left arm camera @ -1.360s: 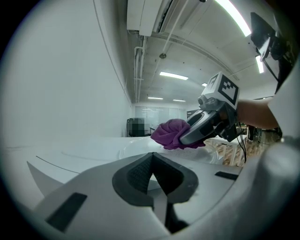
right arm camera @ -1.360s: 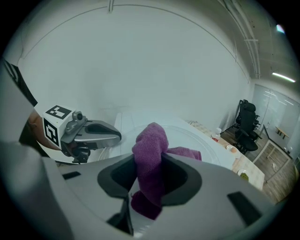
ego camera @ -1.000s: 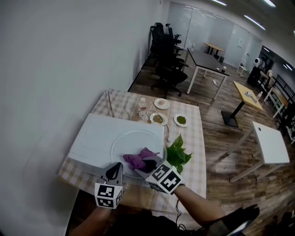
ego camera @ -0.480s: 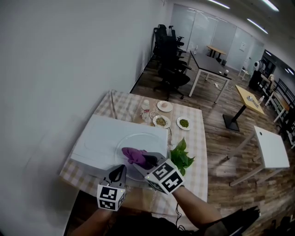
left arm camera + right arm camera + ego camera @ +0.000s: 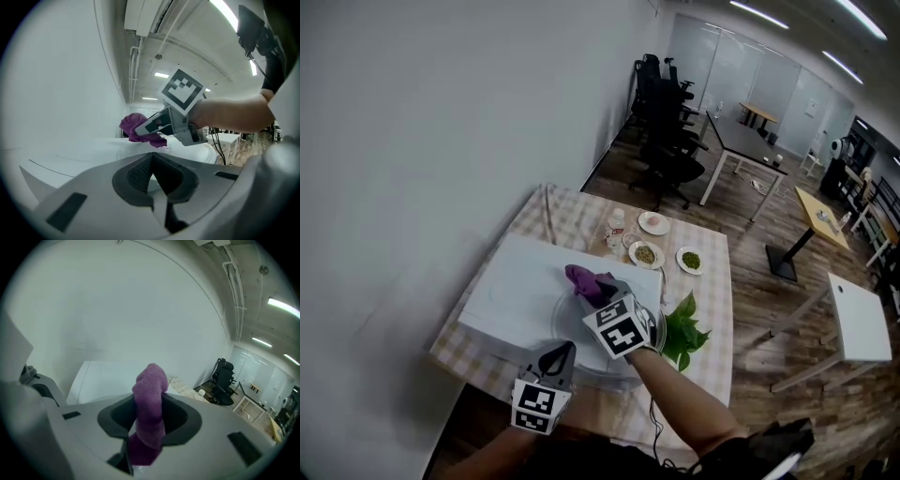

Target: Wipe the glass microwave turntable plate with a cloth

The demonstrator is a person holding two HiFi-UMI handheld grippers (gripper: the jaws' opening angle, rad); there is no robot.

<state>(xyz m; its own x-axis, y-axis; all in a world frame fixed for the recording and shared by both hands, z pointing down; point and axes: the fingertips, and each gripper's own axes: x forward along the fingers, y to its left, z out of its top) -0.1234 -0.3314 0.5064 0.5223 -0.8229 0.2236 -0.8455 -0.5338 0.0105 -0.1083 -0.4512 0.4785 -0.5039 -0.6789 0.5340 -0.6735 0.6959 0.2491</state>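
A clear glass turntable plate [image 5: 572, 323] lies on top of a white microwave [image 5: 511, 291]. My right gripper [image 5: 598, 286] is shut on a bunched purple cloth [image 5: 586, 278] and holds it at the plate's far left rim. In the right gripper view the cloth [image 5: 151, 404] sticks up between the jaws, with the microwave top [image 5: 93, 380] beyond. My left gripper [image 5: 563, 352] sits at the plate's near edge with its jaws together and nothing seen between them. The left gripper view shows the cloth [image 5: 133, 126], the right gripper [image 5: 154, 125] and the plate [image 5: 206, 152].
The microwave stands on a table with a checked cloth [image 5: 712, 309] against a white wall on the left. A leafy green plant [image 5: 684, 333] lies right of the plate. Three small dishes [image 5: 645, 253] and a bottle [image 5: 615, 228] stand behind. Office chairs and desks fill the room beyond.
My right gripper has carried the purple cloth from the plate's near side across to its far left rim. The left gripper has stayed at the near edge.
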